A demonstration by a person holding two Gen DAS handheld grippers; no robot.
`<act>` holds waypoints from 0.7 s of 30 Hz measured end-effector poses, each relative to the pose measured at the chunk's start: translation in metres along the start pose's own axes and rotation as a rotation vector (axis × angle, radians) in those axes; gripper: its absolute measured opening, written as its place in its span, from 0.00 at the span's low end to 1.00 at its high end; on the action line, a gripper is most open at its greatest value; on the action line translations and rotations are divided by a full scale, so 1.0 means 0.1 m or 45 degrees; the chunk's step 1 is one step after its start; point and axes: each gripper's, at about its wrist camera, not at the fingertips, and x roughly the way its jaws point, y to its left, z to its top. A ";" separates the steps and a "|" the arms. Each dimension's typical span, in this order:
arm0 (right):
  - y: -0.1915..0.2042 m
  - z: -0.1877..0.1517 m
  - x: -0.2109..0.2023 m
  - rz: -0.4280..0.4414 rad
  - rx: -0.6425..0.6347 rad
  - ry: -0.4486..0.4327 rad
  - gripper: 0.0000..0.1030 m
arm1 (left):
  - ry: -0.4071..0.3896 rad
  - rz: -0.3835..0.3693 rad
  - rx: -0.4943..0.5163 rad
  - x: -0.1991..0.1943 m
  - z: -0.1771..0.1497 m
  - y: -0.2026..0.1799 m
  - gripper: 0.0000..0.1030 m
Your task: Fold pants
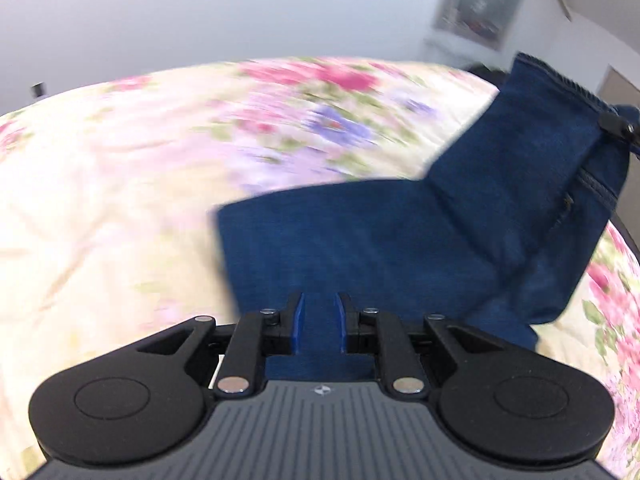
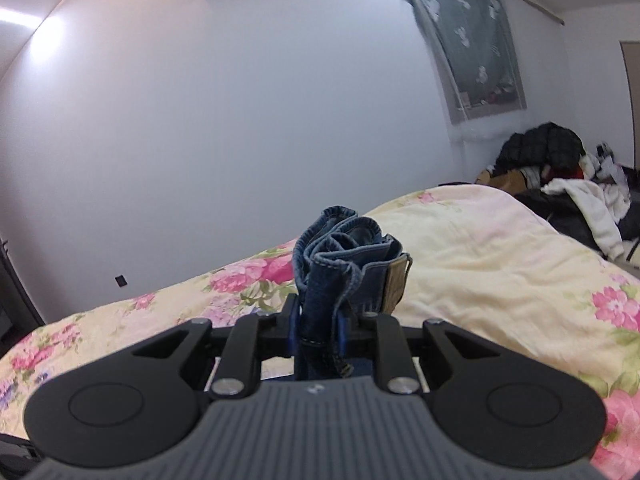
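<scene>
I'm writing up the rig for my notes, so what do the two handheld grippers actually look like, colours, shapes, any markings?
The two match. The left gripper and the right gripper each have a grey ribbed body with a small white emblem, flanked by two round black lobes with circular insets. Black linkage bars with silver pins lead to black fingers lined with blue pads. No cables or sleeves show.

Close wrist views sharing floral bedspread.

Pants over bedspread; clothes pile behind bed, right.
</scene>
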 end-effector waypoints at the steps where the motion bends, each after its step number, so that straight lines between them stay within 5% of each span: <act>1: 0.16 -0.03 0.00 0.014 -0.032 0.008 0.14 | -0.012 0.011 -0.021 -0.07 -0.03 0.12 0.18; 7: 1.15 -0.41 0.10 0.125 -0.232 0.106 0.13 | -0.027 0.047 -0.110 -0.32 -0.23 0.67 0.18; 13: 1.95 -1.36 0.36 0.230 -0.460 0.375 0.12 | -0.010 0.051 -0.176 -0.43 -0.43 1.07 0.18; 17: 2.12 -1.91 0.50 0.209 -0.602 0.530 0.12 | 0.017 0.046 -0.194 -0.41 -0.54 1.23 0.19; 21: 2.13 -1.96 0.57 0.242 -0.625 0.613 0.25 | 0.034 0.026 -0.208 -0.44 -0.62 1.28 0.22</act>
